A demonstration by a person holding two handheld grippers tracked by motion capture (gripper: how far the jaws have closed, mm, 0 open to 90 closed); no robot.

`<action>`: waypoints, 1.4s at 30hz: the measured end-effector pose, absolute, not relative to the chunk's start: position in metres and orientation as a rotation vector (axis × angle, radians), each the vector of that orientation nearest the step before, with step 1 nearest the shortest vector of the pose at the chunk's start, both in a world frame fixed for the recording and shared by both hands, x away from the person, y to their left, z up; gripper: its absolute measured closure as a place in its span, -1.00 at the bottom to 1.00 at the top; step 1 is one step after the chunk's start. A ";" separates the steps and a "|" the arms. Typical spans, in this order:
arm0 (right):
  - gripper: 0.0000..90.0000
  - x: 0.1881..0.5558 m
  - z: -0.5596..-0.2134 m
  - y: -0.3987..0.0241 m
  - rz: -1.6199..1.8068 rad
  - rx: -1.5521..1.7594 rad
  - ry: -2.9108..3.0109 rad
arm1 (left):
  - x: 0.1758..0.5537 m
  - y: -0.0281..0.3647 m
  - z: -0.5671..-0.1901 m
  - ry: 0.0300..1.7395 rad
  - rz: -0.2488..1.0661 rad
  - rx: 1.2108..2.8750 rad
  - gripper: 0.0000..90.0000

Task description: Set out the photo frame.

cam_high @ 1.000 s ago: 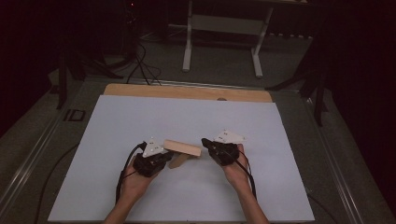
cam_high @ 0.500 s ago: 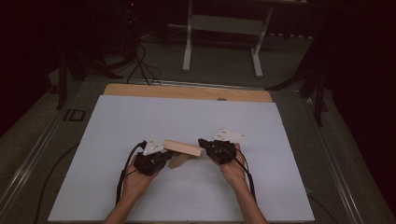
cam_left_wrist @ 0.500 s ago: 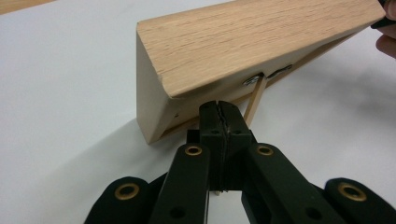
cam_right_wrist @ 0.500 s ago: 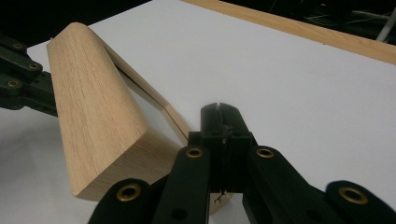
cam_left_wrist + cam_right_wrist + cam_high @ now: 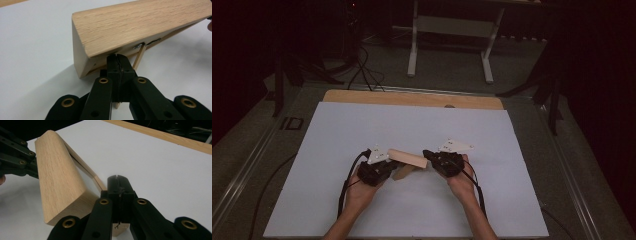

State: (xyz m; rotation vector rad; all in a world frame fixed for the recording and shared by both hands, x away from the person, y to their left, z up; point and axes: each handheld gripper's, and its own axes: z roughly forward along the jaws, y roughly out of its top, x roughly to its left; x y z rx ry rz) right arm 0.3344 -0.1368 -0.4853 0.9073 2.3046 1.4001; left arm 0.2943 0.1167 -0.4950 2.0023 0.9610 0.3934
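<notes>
We hold a wood block (image 5: 408, 159) between us, lifted just off the white sheet (image 5: 337, 135), near its front middle. Compared with a second ago, almost nothing has shifted: both hands sit where they were and the block keeps its tilt. The left gripper (image 5: 117, 58) has its jaws pressed together, pinching a thin wooden slat (image 5: 139, 57) under the block's near end. The right gripper (image 5: 117, 180) is likewise clamped tight, on a thin strip (image 5: 98, 182) at the other end. We judge this a steady two-handed hold, a pause before the piece is turned or set down; any slip at either pinch would let it drop
</notes>
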 end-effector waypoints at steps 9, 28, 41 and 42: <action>0.99 0.329 -0.484 -0.134 1.374 0.873 2.306 | 0.293 0.112 -0.492 0.941 0.396 2.010 0.99; 0.99 0.323 -0.484 -0.135 1.373 0.853 2.310 | 0.286 0.099 -0.486 0.878 0.384 2.019 0.99; 0.99 0.318 -0.484 -0.135 1.373 0.842 2.312 | 0.288 0.094 -0.489 0.868 0.376 2.035 0.99; 0.99 0.318 -0.484 -0.135 1.370 0.841 2.312 | 0.288 0.094 -0.489 0.868 0.377 2.035 0.99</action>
